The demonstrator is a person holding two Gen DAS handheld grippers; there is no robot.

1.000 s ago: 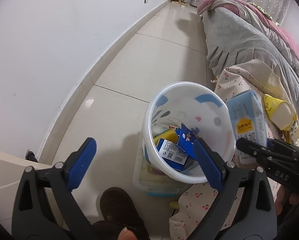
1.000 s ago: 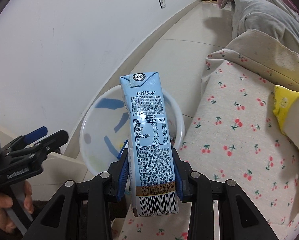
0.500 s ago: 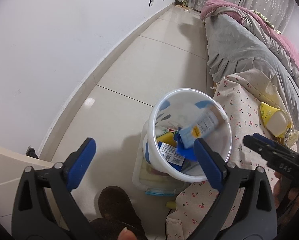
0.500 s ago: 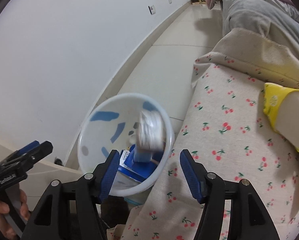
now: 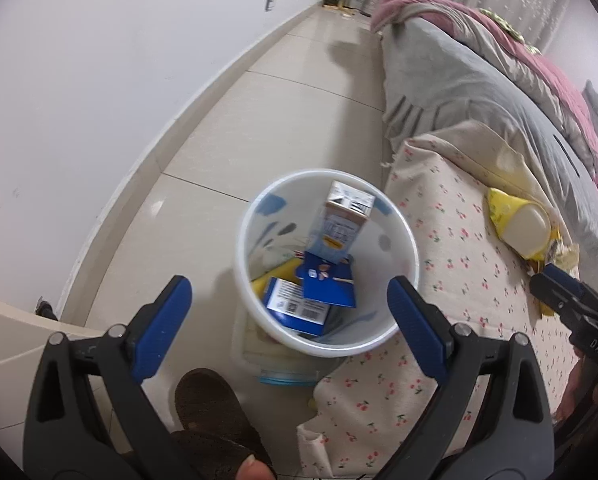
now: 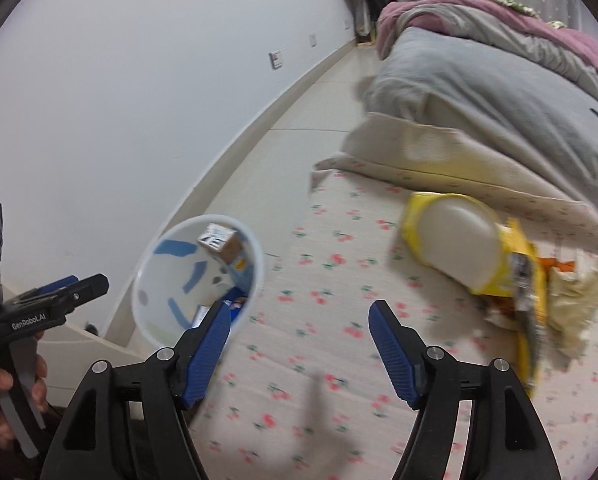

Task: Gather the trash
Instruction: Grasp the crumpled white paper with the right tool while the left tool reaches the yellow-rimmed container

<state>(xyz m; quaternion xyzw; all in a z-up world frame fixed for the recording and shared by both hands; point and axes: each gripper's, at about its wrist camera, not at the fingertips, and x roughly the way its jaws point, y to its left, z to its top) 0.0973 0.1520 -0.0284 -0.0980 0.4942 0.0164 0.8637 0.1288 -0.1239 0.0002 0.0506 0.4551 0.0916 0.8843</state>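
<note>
A white plastic trash bin (image 5: 326, 264) stands on the tiled floor (image 5: 259, 120), right against the edge of a bed covered with a cherry-print sheet (image 5: 451, 264). Inside the bin, a pale blue milk carton (image 5: 339, 224) stands upside down, leaning against the far wall, its barcode end uppermost. Beneath it lie a dark blue flattened box (image 5: 331, 288), a blue-and-white carton with a barcode (image 5: 297, 306) and a scrap of yellow packaging (image 5: 271, 278).

The left claw (image 5: 289, 320) hangs over the bin with its blue pads spread wide apart and nothing between them. The right claw (image 6: 299, 344) hovers above the sheet just beside the bin, its pads likewise spread wide and empty.

On the sheet, well apart from the bin, lies a yellow-labelled plastic bottle (image 6: 455, 240) on its side, touching a heap of crumpled yellow and orange wrappers (image 6: 539, 296). Beyond it, a grey blanket (image 6: 491, 92) and a pink quilt (image 6: 499, 16) are piled on the bed. A dark slipper (image 5: 207, 404) sits on the floor by the bin.
</note>
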